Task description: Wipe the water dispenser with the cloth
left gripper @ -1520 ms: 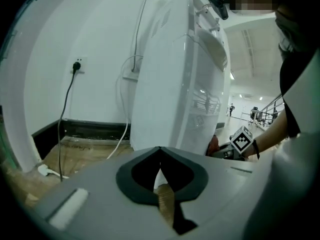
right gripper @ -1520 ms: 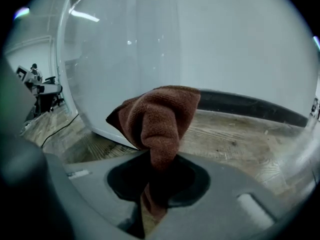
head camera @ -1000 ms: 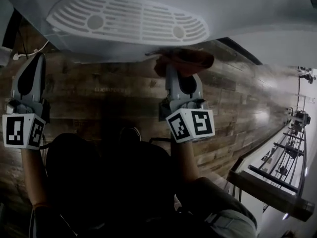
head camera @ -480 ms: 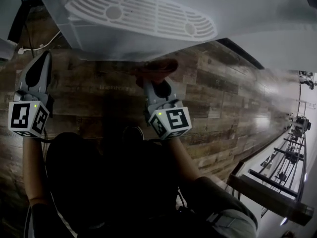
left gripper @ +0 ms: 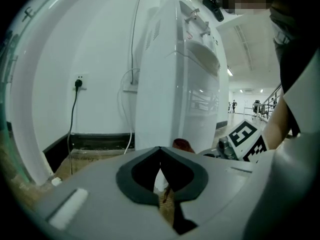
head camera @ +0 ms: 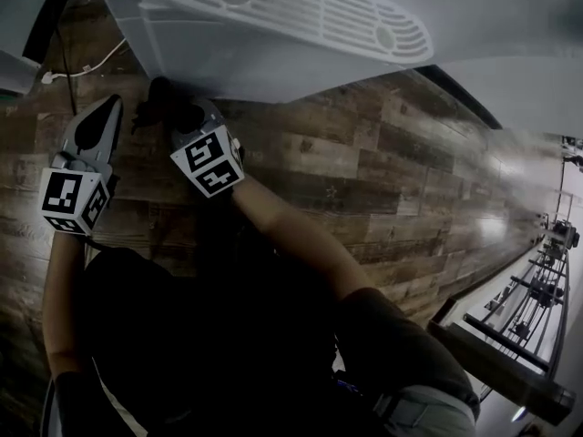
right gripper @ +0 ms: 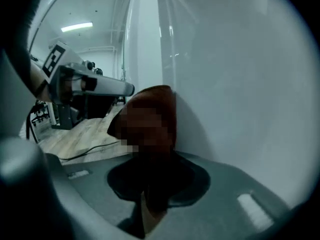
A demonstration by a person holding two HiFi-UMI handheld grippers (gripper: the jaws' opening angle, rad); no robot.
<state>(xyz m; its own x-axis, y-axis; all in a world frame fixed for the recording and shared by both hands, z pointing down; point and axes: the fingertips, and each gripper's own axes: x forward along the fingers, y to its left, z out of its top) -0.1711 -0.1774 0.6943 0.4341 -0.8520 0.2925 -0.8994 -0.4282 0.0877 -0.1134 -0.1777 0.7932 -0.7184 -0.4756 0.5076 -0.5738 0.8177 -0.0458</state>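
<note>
Head view: at the far left, beside the water dispenser (head camera: 273, 57), a white cable (head camera: 98, 63) trails over the wood floor (head camera: 364, 180). Next comes the left gripper (head camera: 110, 105), near the dispenser's lower left corner but apart from it. The left gripper view shows its jaws brought together with nothing between them, so it is idle.

Just to its right, the right gripper (head camera: 175, 107) reaches up to the dispenser's bottom edge. The right gripper view shows its jaws clamped on a bunched reddish-brown cloth (right gripper: 167, 104), which is pressed against the white side panel close to a corner edge.

Further right, the drip tray grille (head camera: 301, 7) sits on the dispenser's front, with no gripper near it.

My reading is that the wipe is under way, low on the body at the left corner. No streaks or damp patches show, so how much is already clean cannot be told. The grille, the taps (left gripper: 196, 18) and the upper panels probably remain to be done.
</note>
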